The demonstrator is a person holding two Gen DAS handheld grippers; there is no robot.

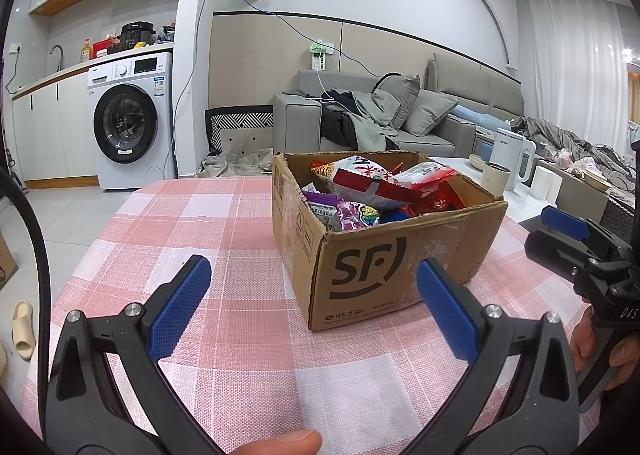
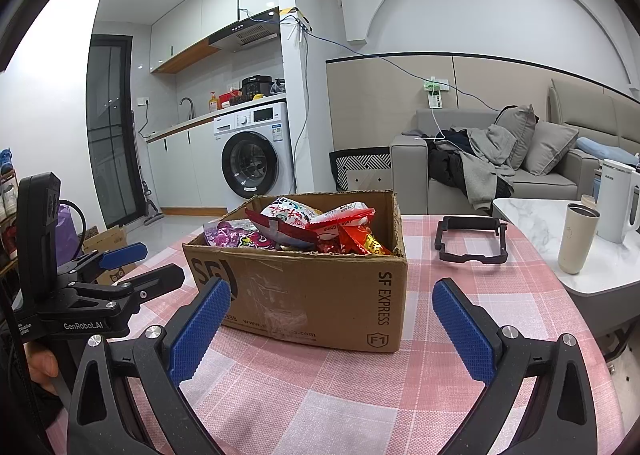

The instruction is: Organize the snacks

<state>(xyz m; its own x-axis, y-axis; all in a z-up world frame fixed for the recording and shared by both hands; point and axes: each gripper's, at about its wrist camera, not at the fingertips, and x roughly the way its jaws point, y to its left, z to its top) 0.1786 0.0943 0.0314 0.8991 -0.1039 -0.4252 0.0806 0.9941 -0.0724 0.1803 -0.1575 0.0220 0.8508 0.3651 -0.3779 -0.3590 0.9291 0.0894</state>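
Note:
A brown cardboard box [image 1: 404, 255] [image 2: 304, 287] printed SF stands on the pink checked tablecloth [image 1: 224, 239] [image 2: 360, 395]. It is heaped with snack packets [image 1: 372, 183] [image 2: 320, 227]: red-and-white bags on top, purple ones to the left. My left gripper [image 1: 314, 275] is open just short of the box's near corner, nothing between its blue pads. My right gripper [image 2: 332, 301] is open in front of the box's long side, also holding nothing. Each gripper shows at the edge of the other's view, the right one [image 1: 568, 227] and the left one [image 2: 128, 255].
A black rectangular frame [image 2: 472, 241] lies on the cloth right of the box. A marble side table [image 2: 532, 215] beside it carries a cream tumbler [image 2: 578, 237] and a white kettle [image 2: 616, 199]. Behind are a grey sofa [image 1: 420, 123] and a washing machine [image 1: 128, 123].

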